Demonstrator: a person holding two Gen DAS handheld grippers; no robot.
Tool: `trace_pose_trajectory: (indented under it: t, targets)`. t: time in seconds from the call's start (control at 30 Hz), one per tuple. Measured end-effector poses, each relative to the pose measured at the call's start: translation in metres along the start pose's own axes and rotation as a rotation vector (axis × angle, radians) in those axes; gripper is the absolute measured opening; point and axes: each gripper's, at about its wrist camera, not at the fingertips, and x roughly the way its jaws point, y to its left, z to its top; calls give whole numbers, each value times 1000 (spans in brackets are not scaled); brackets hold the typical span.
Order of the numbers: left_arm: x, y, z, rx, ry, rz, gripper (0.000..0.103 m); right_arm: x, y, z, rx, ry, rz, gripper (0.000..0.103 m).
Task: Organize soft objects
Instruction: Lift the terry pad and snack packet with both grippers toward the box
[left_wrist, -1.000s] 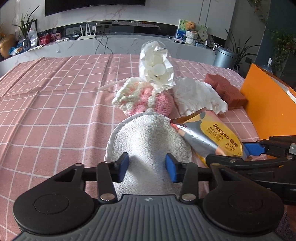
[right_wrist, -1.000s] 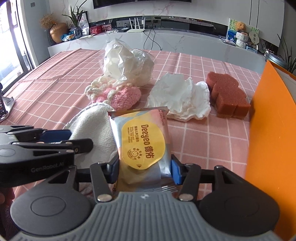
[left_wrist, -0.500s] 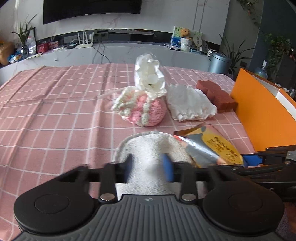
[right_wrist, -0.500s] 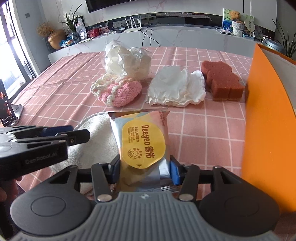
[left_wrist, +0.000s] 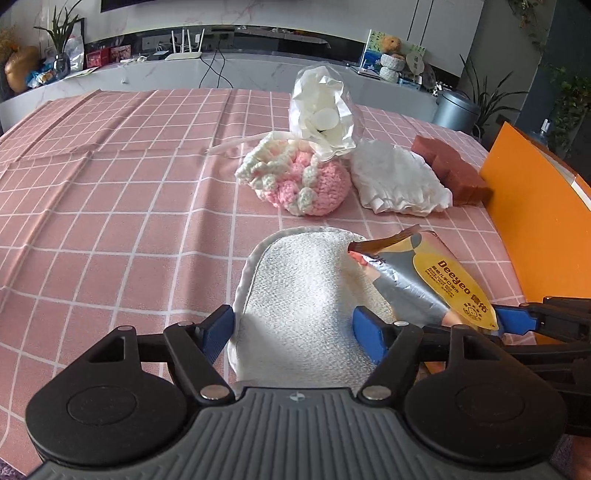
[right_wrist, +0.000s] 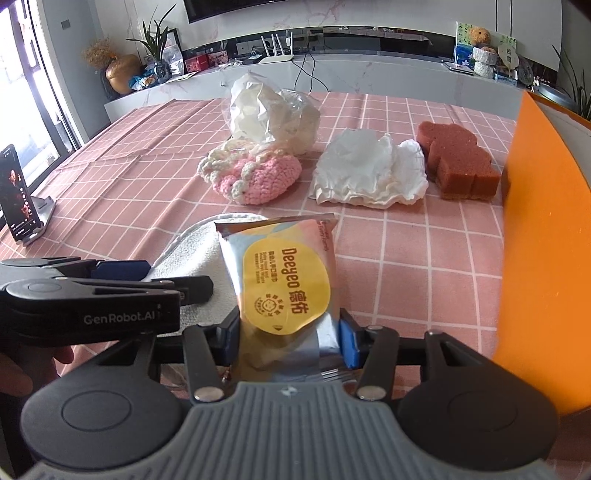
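A white terry cloth (left_wrist: 303, 288) lies flat on the pink checked tablecloth (left_wrist: 129, 221). My left gripper (left_wrist: 293, 332) straddles its near end with the jaws wide and closing, and the blue pads are not pressing it. My right gripper (right_wrist: 290, 339) is shut on a yellow and silver wipes packet (right_wrist: 284, 280), held above the cloth's right edge (right_wrist: 192, 254). The packet (left_wrist: 424, 277) shows at the right of the left wrist view, with a right fingertip (left_wrist: 513, 319) behind it.
Beyond the cloth lie a pink and cream crochet pouch (left_wrist: 306, 184), a clear bag of white pads (left_wrist: 321, 114), a crumpled white tissue (left_wrist: 399, 181) and a brown sponge (left_wrist: 450, 166). An orange box wall (left_wrist: 543, 221) stands at the right. A phone on a stand (right_wrist: 18, 195) sits far left.
My left gripper's jaws have spread much wider around the white cloth. My right gripper still grips the wipes packet in the same place.
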Motion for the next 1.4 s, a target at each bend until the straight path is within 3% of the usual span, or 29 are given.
trace_pose_trajectory:
  t: [0.13, 0.2, 0.27, 0.33, 0.63, 1.07, 1.4]
  targets:
    - [0, -3, 0, 16, -5, -11, 58, 0, 1, -1, -6, 0, -1, 51]
    - [0, -5, 0, 28, -8, -20, 40, 0, 0, -1, -3, 1, 2, 51]
    - [0, -8, 0, 35, -11, -35, 28, 0, 0, -1, -2, 1, 5, 51]
    - [-1, -8, 0, 21, -9, -65, 22, -1, -1, -1, 5, 1, 9, 51]
    - [-18, -21, 0, 37, -55, -87, 19, -25, -5, -2, 34, -47, 12, 48]
    - [-81, -52, 19, 87, -227, -99, 19, -115, -23, 10, 50, -256, -2, 47]
    - [-108, -111, 53, 198, -341, -228, 19, -173, -90, 24, 143, -330, -103, 47]
